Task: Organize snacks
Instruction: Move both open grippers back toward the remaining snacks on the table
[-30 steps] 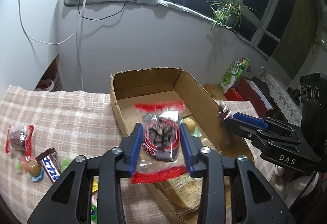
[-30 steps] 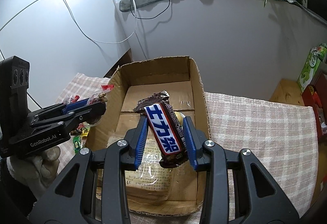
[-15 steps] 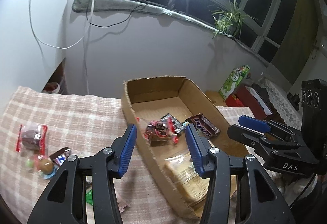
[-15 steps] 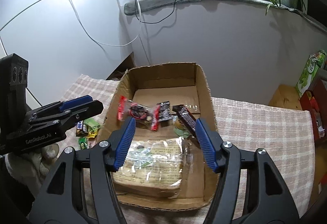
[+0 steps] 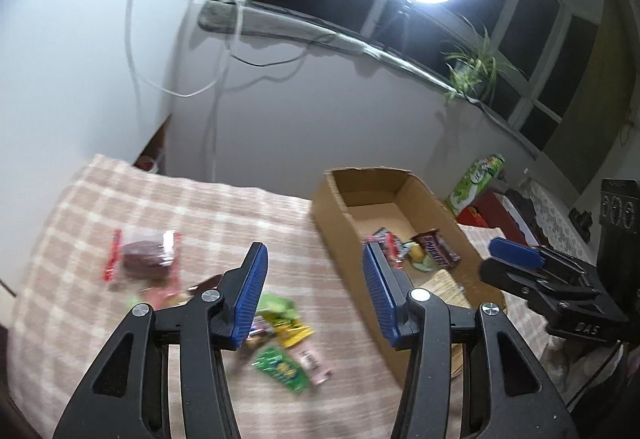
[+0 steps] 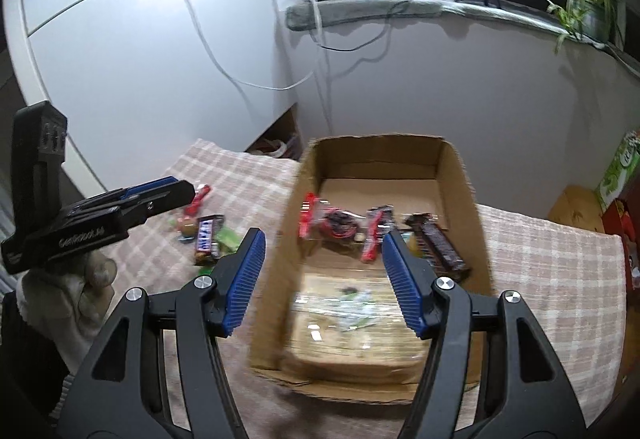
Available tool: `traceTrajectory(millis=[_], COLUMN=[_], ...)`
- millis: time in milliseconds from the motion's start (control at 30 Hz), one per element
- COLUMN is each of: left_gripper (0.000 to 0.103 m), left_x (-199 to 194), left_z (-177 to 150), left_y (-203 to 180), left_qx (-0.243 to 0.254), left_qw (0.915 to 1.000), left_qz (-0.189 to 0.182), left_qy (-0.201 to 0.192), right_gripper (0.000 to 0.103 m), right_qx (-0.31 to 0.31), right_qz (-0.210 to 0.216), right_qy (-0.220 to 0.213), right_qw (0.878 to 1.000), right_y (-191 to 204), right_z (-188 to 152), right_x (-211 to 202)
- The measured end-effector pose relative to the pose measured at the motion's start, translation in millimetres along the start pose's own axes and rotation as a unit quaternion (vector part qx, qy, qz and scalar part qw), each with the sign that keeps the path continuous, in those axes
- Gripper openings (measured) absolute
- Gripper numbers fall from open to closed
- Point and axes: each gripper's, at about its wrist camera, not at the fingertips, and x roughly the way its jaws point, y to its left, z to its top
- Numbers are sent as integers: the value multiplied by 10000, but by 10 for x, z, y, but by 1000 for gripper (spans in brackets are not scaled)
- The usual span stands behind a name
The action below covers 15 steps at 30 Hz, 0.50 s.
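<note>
Checked pink tablecloth (image 5: 192, 207) covers table, white wall and dark window behind. Cardboard box (image 6: 466, 179) stands on cloth, right of loose snacks. Inside box: red-edged clear packet (image 6: 334, 223), brown chocolate bar (image 6: 438, 247), flat wrapped pack (image 6: 352, 313) at near end. Left gripper (image 5: 314, 297) released, jaws wide, holds nothing, above loose snacks: green packet (image 5: 282, 367), red-edged packet (image 5: 144, 255). Right gripper (image 6: 324, 281) released too, empty, above box near end.
</note>
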Motion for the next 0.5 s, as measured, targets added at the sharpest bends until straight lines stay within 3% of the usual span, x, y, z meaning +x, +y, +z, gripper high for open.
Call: traceTrajectory(millis=[233, 500], left_gripper=[48, 48], left_x=[-190, -327], left_z=[-104, -226], left_y=[481, 819], left_qx=[-286, -414], left_qw=[9993, 9985], left_qz=[230, 347], left_qy=[4, 48], right_gripper=[64, 63], right_qx=[-327, -477], right_qz=[388, 793], right_qy=[9, 316], right_qw=[9987, 9952], right_y=[505, 972], right_z=[-53, -275], right_x=[19, 277])
